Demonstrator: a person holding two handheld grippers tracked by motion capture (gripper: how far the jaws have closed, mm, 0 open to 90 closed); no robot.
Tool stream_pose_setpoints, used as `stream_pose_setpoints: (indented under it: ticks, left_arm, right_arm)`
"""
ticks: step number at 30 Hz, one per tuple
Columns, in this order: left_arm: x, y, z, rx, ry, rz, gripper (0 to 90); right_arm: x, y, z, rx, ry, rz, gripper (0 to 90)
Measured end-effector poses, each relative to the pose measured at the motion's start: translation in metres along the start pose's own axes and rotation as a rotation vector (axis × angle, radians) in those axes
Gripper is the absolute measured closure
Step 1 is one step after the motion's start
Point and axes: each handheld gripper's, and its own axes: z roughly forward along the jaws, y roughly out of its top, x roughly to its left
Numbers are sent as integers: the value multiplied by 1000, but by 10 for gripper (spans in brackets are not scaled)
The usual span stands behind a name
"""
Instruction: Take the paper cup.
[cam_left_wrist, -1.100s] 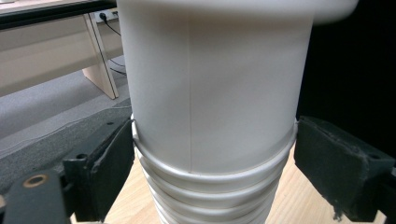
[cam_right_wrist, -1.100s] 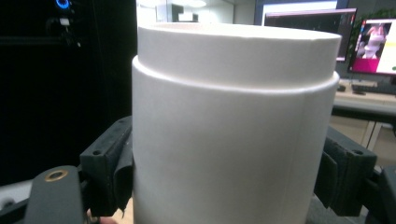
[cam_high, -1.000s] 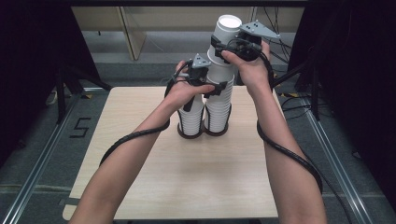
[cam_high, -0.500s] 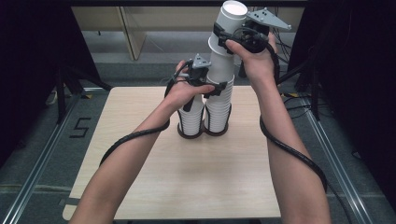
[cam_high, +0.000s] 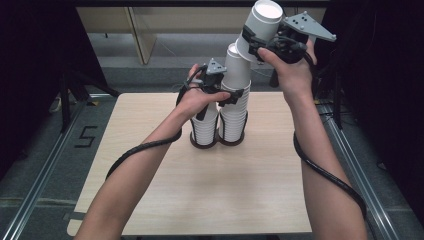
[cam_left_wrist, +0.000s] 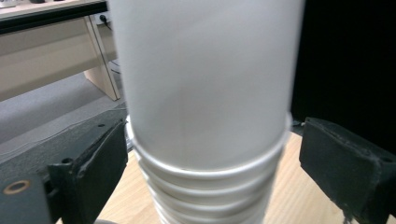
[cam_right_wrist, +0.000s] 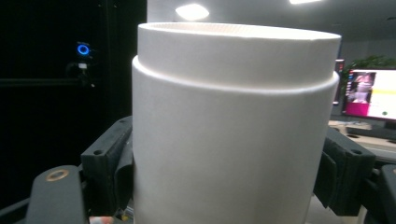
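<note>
Two stacks of white paper cups stand side by side on the wooden table (cam_high: 200, 200): the left stack (cam_high: 205, 127) and the taller right stack (cam_high: 236, 70). My left gripper (cam_high: 231, 95) straddles the right stack (cam_left_wrist: 205, 93) near its middle. Its jaws have just been opening, and the right pad (cam_left_wrist: 345, 172) stands clear of the cup rims. My right gripper (cam_high: 256, 41) is shut on a single upturned white cup (cam_high: 262, 22), held tilted just above and to the right of the right stack's top. In the right gripper view that cup (cam_right_wrist: 233, 116) sits squeezed between both pads.
Black base rings hold the stacks at the table's far middle. Cables trail from both grippers along the forearms. Dark frames and floor rails flank the table, with a "5" mark (cam_high: 86, 136) on the floor at left. A lit monitor (cam_right_wrist: 371, 93) stands far off.
My right gripper has lifted the top cup up and to the right, off the right stack, and tilted it. The left hand has stayed at the stack.
</note>
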Motion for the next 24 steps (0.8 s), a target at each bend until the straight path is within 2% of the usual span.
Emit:
stream_pose_setpoints:
  ticks: [2, 3, 5, 6, 7, 8, 10, 11, 13, 14, 15, 16, 19, 21, 22, 23, 24]
  left_arm:
    - [-3, 1, -2, -16, -1, -1, 62]
    - [-6, 3, -8, -31, -5, 9, 61]
    - [-7, 4, -11, -37, -4, 13, 60]
    - [-8, 4, -14, -41, 1, 20, 59]
    - [-9, 5, -17, -46, 2, 29, 59]
    - [-11, 6, -25, -57, -2, 37, 59]
    - [-11, 6, -28, -66, -2, 35, 56]
    - [-13, 5, -38, -79, -14, 38, 56]
    - [-14, 3, -43, -85, -17, 36, 56]
    - [-15, 1, -47, -88, -18, 40, 57]
    - [-16, -1, -52, -87, -18, 43, 57]
    - [-18, -8, -62, -87, -13, 48, 63]
    - [-21, -22, -77, -90, -17, 46, 64]
    - [-22, -28, -82, -88, -19, 47, 65]
    - [-22, -38, -91, -78, -22, 41, 65]
    - [-22, -38, -91, -78, -22, 41, 65]
    - [-22, -43, -95, -77, -17, 42, 66]
  right_arm:
    - [-2, 0, -2, -6, -4, -6, 205]
    - [-8, 0, -12, 1, -17, -17, 205]
    - [-11, -1, -15, 4, -21, -22, 205]
    - [-15, -3, -24, -8, -21, -25, 205]
    - [-15, -3, -24, -8, -21, -25, 205]
    - [-17, -6, -33, -4, -22, -34, 205]
    - [-18, -8, -38, 4, -29, -43, 205]
    - [-21, -14, -47, 8, -34, -52, 205]
    - [-22, -18, -51, 11, -35, -59, 205]
    - [-23, -27, -60, 24, -39, -66, 204]
    - [-23, -27, -60, 24, -39, -66, 204]
    - [-23, -39, -70, 38, -41, -71, 204]
    - [-23, -60, -83, 64, -49, -69, 203]
    - [-24, -76, -90, 76, -54, -61, 203]
    - [-24, -83, -93, 87, -52, -63, 203]
    - [-25, -89, -96, 100, -59, -75, 203]
    - [-25, -94, -99, 107, -60, -63, 204]
